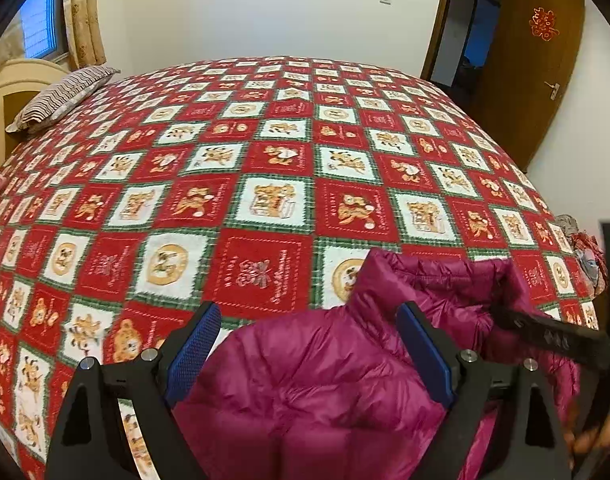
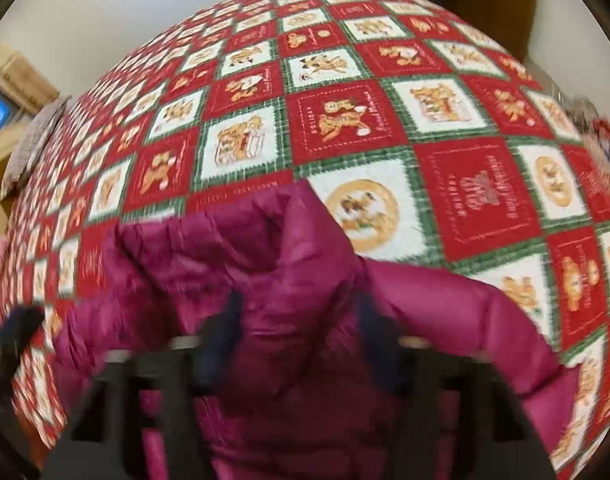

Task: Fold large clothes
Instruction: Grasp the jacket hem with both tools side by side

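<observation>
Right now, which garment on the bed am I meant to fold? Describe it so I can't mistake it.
Start from the big bed under the red, white and green checked bear-print blanket. At its near edge lies the shiny magenta quilted puffer jacket. It is the only plain, single-colour puffy thing there, unlike the striped pillow by the headboard.

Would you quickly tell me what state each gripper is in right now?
Left gripper: open wide, puffy magenta quilted jacket between its fingers, not pinched.
Right gripper: narrowed around the jacket's fabric; blur hides whether it grips.
</observation>
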